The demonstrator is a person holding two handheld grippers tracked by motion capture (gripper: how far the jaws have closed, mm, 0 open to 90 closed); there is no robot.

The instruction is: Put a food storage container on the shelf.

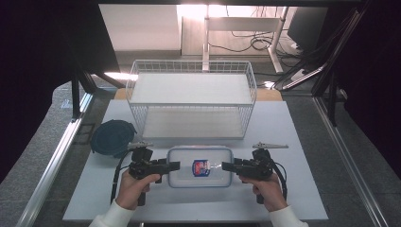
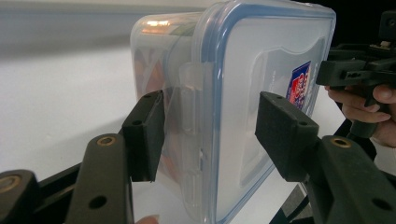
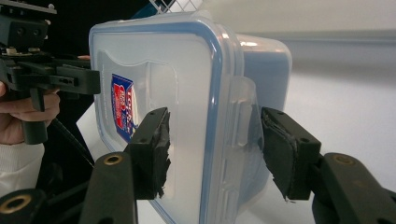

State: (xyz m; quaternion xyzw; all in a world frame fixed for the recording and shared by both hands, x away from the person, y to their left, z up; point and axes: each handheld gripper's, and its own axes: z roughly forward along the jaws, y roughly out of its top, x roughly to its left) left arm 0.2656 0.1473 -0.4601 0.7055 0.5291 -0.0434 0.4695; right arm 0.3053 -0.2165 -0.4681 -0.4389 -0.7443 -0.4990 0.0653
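Flanking one item, two pairs of hand-held tongs meet at the near middle of the white table (image 1: pixel 302 142).

Left gripper (image 1: pixel 174 165): jaws spread wide, one either side of the box's left end clasp; the lower pad lies against the box wall, the upper pad stands apart above the lid. Nothing clamped.

Right gripper (image 1: pixel 228 166): jaws likewise spread, straddling the right end clasp (image 3: pixel 243 112); whether the pads touch cannot be told. Nothing clamped.

Storage box (image 1: pixel 182 177): clear plastic, rectangular, flat on the table between the two grippers. Lid on, blue seal round the rim, blue-and-red label (image 1: pixel 201 167) at centre. Contents: orange-brown shapes show dimly through the wall in the left gripper view; what they are cannot be told.

Round container (image 1: pixel 109 137): dark blue-green, lidded, just beyond the left gripper at the table's left edge. Contents hidden.

Wire basket (image 1: pixel 191 66): white, two-tiered, behind the box, open front toward the person.
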